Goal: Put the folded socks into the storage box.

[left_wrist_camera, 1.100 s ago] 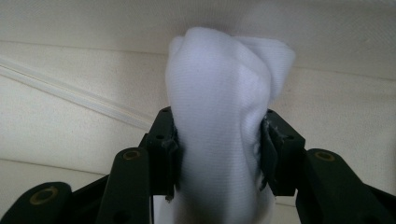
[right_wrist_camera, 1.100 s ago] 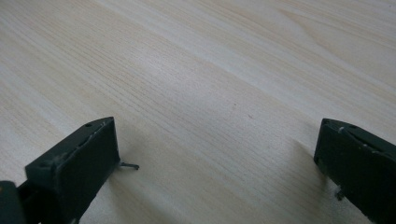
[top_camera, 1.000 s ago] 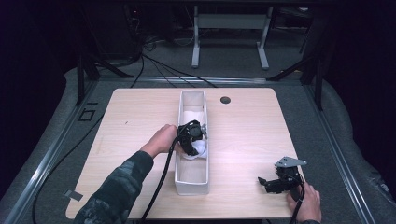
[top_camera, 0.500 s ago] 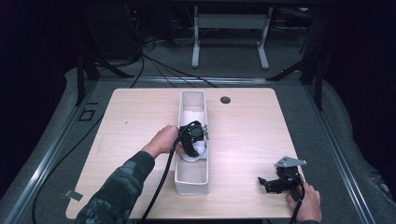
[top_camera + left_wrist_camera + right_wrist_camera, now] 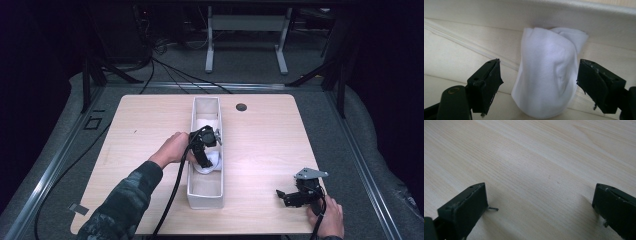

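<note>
A long white fabric bin (image 5: 206,195) stands lengthwise in the middle of the table. A rolled white sock (image 5: 549,75) lies on the bin's floor against its wall; in the high view the sock (image 5: 214,161) shows just under my left gripper (image 5: 206,159). That left gripper (image 5: 537,87) reaches into the bin with its jaws open on either side of the sock, not touching it. Another white item (image 5: 204,123) lies farther back in the bin. My right gripper (image 5: 285,196) rests open at the table's near right, and in its own view the right gripper (image 5: 540,202) has bare wood between its jaws.
The light wooden table (image 5: 145,130) has a small dark round grommet (image 5: 241,107) near its far edge. A black cable (image 5: 175,195) trails from the left gripper over the near edge. Dark floor, cables and a metal stand (image 5: 245,30) lie beyond.
The left gripper has shifted slightly inside the bin over the sock. The right gripper has stayed where it was.
</note>
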